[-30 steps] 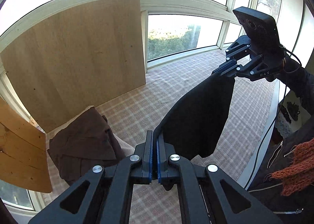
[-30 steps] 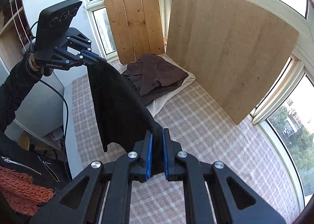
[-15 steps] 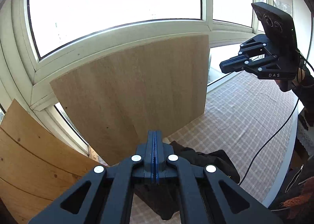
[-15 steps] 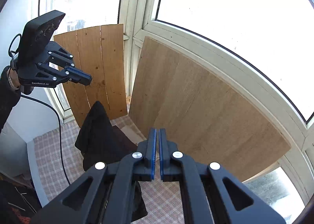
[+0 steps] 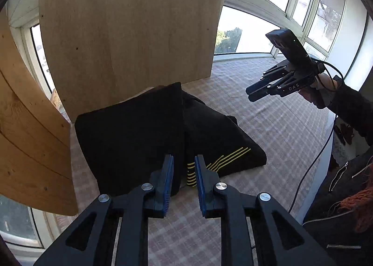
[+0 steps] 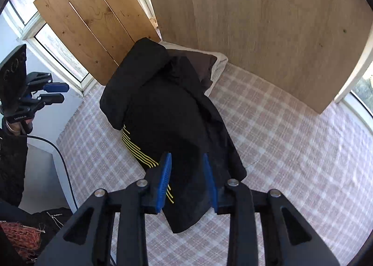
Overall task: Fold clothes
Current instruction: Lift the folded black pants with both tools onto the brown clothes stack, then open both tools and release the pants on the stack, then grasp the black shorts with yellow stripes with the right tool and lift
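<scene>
A black garment with thin yellow stripes [image 5: 144, 131] [image 6: 163, 114] lies loosely heaped on the checked surface, its far end draped over a brown garment [image 6: 200, 63]. My left gripper [image 5: 184, 169] hovers over the black garment's near edge, jaws opening, nothing pinched between the blue pads. It also shows at the left of the right wrist view, left gripper [image 6: 60, 92], away from the cloth. My right gripper [image 6: 186, 164] hangs above the garment's near corner, jaws opening, pads clear of the fabric. From the left wrist view, the right gripper [image 5: 249, 94] is in the air to the right.
A large plywood board [image 5: 130, 33] and a plank panel [image 6: 93, 16] lean against the windows behind the pile. A white folded cloth [image 6: 220, 65] lies under the brown garment. The checked surface [image 6: 291, 149] stretches right. A black cable [image 6: 66, 168] hangs at the near edge beside a person's dark jacket.
A second ago both grippers held the black garment stretched in the air. It has since been let go and lies heaped on the pile. Both grippers have come down and their jaws have parted.
</scene>
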Tool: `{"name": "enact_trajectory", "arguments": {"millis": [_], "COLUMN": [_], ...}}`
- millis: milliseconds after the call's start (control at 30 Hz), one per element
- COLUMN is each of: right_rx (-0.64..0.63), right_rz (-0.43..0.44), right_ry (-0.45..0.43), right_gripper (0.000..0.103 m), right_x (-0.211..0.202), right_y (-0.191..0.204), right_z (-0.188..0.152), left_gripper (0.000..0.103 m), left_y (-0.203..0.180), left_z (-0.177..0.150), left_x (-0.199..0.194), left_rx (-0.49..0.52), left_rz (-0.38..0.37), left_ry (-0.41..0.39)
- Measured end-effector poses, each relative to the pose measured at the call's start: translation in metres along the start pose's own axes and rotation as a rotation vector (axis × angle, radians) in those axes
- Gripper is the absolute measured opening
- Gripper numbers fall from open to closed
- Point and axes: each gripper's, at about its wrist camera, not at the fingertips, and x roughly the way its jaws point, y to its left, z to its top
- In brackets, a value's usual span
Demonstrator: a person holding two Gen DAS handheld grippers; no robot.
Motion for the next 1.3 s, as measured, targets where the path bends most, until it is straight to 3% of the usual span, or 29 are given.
{"name": "enact_trajectory", "arguments": {"millis": [133, 267, 333, 367, 400, 433, 467, 533, 700, 767, 867, 933, 967, 1000, 1033, 1100, 1200, 1300], "right_rx": [0.166, 0.230, 0.264, 0.267, 0.271, 0.274, 0.277, 0.280, 0.217, 0.202, 0.136, 0.117, 0.113, 0.115, 0.138, 0.207, 0.313, 0.373], "right_rz": [0.061, 0.008, -0.010, -0.018, -0.025, -0.032, -0.040, -0.062, -0.233, -0.288, -0.357, -0.402, -0.413, -0.409, -0.355, -0.220, -0.152, -0.128], "right_ry": [0.005, -0.030, -0.104, -0.131, -0.159, -0.186, -0.214, -0.263, -0.333, -0.369, -0.476, -0.548, -0.581, -0.606, -0.596, -0.505, -0.449, -0.418], "right_gripper": [0.047, 0.047, 0.047, 0.048, 0.062, 0.083, 0.089, 0.090, 0.090, 0.090, 0.090, 0.090, 0.090, 0.090, 0.090, 0.090, 0.090, 0.090], "right_x": [0.018, 0.019, 0.011, 0.008, 0.006, 0.003, 0.000, -0.005, -0.024, -0.036, -0.064, -0.082, -0.089, -0.095, -0.094, -0.078, -0.054, -0.036], "right_y": [-0.017, -0.012, -0.008, -0.004, 0.001, 0.005, 0.010, 0.020, 0.053, 0.064, 0.086, 0.095, 0.099, 0.100, 0.095, 0.081, 0.060, 0.044], "right_z": [-0.065, -0.116, -0.137, -0.144, -0.151, -0.158, -0.166, -0.179, -0.193, -0.197, -0.202, -0.203, -0.202, -0.201, -0.198, -0.188, -0.187, -0.188], "left_gripper": [0.028, 0.049, 0.054, 0.062, 0.076, 0.080, 0.080, 0.080, 0.081, 0.081, 0.081, 0.088, 0.096, 0.103, 0.102, 0.102, 0.102, 0.102], "left_y": [-0.003, -0.021, -0.033, -0.039, -0.046, -0.053, -0.059, -0.070, -0.085, -0.092, -0.111, -0.125, -0.130, -0.133, -0.135, -0.128, -0.115, -0.103], "left_z": [-0.050, -0.078, -0.085, -0.088, -0.092, -0.096, -0.099, -0.105, -0.122, -0.128, -0.133, -0.133, -0.133, -0.132, -0.132, -0.132, -0.132, -0.133], "left_x": [0.018, 0.022, 0.019, 0.018, 0.016, 0.015, 0.013, 0.010, -0.007, -0.022, -0.051, -0.071, -0.077, -0.082, -0.085, -0.082, -0.068, -0.050], "left_rx": [-0.162, -0.225, -0.246, -0.254, -0.258, -0.260, -0.263, -0.278, -0.386, -0.401, -0.350, -0.280, -0.257, -0.242, -0.239, -0.268, -0.300, -0.297], "left_rz": [-0.016, 0.041, 0.042, 0.037, 0.040, 0.050, 0.052, 0.047, 0.007, 0.052, 0.182, 0.264, 0.285, 0.303, 0.314, 0.286, 0.206, 0.210], "left_ry": [0.013, 0.011, -0.017, -0.032, -0.050, -0.068, -0.083, -0.115, -0.298, -0.379, -0.497, -0.559, -0.577, -0.594, -0.610, -0.602, -0.556, -0.505]}}
